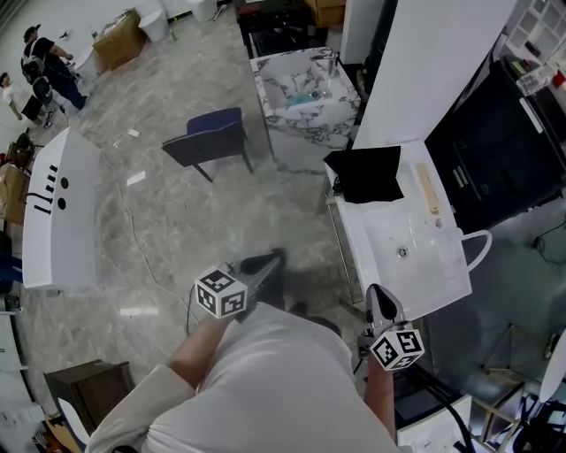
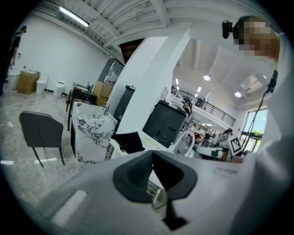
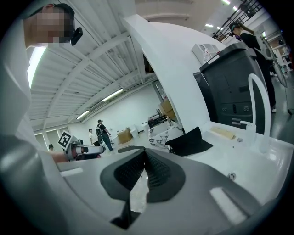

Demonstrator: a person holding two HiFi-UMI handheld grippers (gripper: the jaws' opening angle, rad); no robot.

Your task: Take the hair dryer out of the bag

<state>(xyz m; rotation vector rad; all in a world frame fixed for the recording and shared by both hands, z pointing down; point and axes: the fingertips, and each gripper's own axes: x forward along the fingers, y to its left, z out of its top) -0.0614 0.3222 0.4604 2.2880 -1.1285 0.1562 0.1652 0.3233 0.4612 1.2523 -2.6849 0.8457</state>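
1. The black bag [image 1: 364, 174] is pictured flat at the far end of the white counter [image 1: 416, 257], well ahead of both grippers; no hair dryer is seen, and it is presumed to be inside.
2. The right gripper [image 1: 380, 299] is judged nearer than the left gripper [image 1: 270, 259]; both pairs of jaws are closed on nothing.

1. A grey marbled stone floor [image 1: 177, 221] spreads under a dark blue padded chair [image 1: 210, 139] on thin black legs.
2. Near the chair stands a white block with grey marble veining [image 1: 305, 93].
3. A glossy white tabletop [image 1: 389, 226] with a sunken basin meets a tall white slanted panel [image 1: 433, 62].
4. Brown cardboard boxes [image 1: 119, 40] sit well away across the floor.
5. Long strip lights [image 2: 73, 17] run along the white ribbed ceiling [image 2: 138, 11].
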